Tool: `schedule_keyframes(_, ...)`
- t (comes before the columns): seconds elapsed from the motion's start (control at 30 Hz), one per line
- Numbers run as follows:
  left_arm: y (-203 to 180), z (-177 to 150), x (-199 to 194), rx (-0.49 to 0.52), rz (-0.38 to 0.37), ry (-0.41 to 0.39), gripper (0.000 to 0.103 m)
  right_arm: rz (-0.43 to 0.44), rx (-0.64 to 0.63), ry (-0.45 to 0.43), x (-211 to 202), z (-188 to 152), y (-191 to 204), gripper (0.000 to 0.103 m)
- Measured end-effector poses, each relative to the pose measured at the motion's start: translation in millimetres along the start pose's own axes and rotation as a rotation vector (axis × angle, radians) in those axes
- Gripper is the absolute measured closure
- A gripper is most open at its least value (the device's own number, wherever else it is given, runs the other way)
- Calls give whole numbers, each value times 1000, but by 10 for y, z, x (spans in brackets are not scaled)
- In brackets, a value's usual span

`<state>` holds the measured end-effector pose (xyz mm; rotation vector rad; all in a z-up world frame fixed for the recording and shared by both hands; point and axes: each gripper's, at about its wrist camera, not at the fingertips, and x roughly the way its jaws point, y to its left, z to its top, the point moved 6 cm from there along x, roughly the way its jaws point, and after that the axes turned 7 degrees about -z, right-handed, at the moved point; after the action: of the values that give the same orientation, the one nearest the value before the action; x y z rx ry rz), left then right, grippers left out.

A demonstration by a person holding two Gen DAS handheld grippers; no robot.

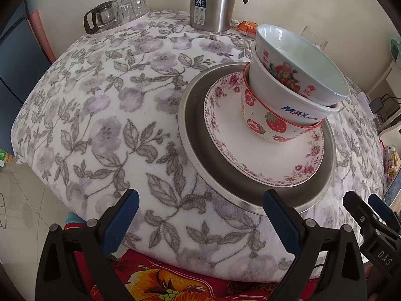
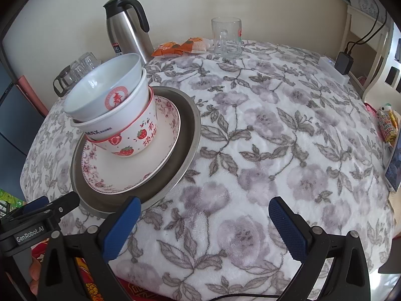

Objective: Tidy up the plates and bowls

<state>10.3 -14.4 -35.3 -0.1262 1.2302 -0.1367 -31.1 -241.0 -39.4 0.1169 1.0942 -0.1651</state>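
A stack stands on the floral-covered table: a steel plate at the bottom, a rose-rimmed plate on it, then a strawberry bowl, a white MAX bowl and a pale blue bowl nested on top, leaning. The same stack shows in the right wrist view: steel plate, rose plate, strawberry bowl, MAX bowl, blue bowl. My left gripper is open and empty, near the steel plate's front rim. My right gripper is open and empty, to the right of the stack.
A steel thermos stands at the back. A tray with a glass pot and upturned glasses is at the back left. A glass mug and snack packets are at the back. A power strip lies at the right edge.
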Motion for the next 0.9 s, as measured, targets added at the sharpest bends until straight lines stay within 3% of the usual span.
schedule_keyframes(0.9, 13, 21, 0, -17, -7, -9, 4, 1, 5, 4, 15, 3, -8, 0)
